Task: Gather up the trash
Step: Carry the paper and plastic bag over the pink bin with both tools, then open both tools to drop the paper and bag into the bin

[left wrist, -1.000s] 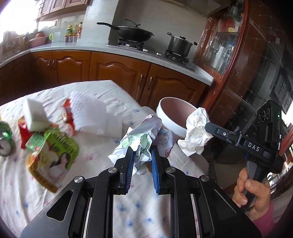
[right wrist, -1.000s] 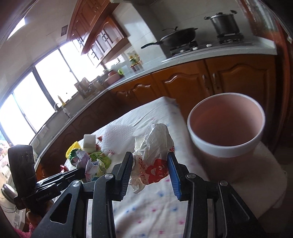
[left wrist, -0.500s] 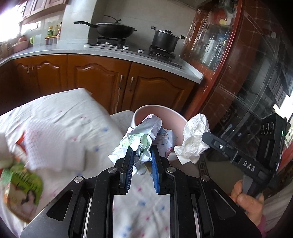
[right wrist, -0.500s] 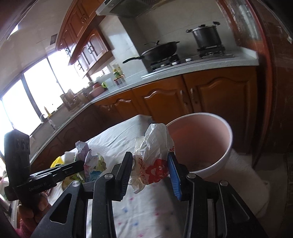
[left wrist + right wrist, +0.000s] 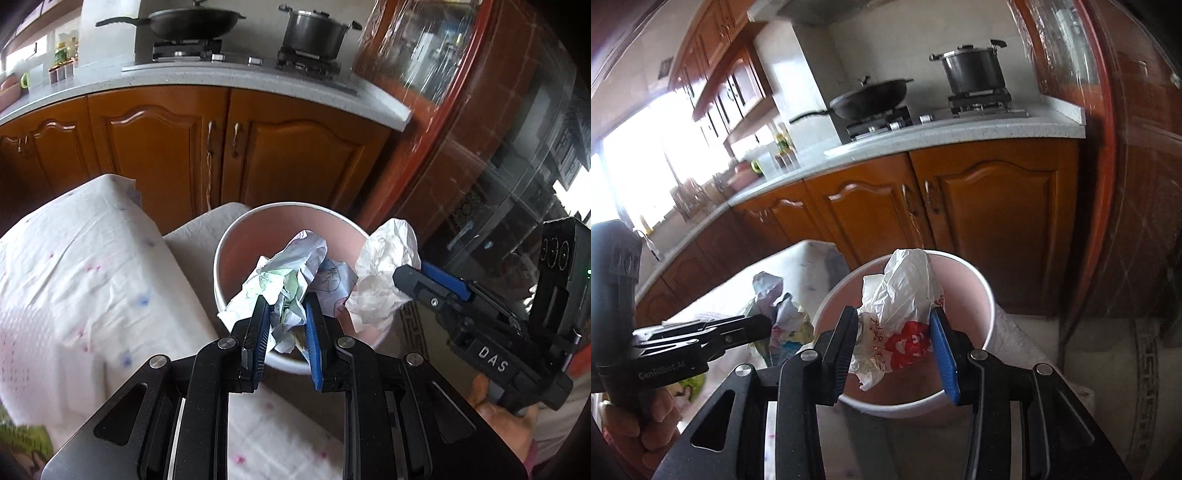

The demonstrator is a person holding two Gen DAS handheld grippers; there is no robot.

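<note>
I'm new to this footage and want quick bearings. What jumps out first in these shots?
Two wads of trash are poised at a pink bin standing beside the cloth-covered table. The left hand-held gripper pinches crumpled printed paper over the bin's mouth, and the right hand-held gripper clamps a white plastic bag with red print there too.

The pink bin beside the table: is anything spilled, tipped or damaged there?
Nothing stands out. The round pink plastic bin stands upright. The left gripper holds a crumpled printed paper wad and the right gripper a white plastic bag with red print, both over the bin.
</note>
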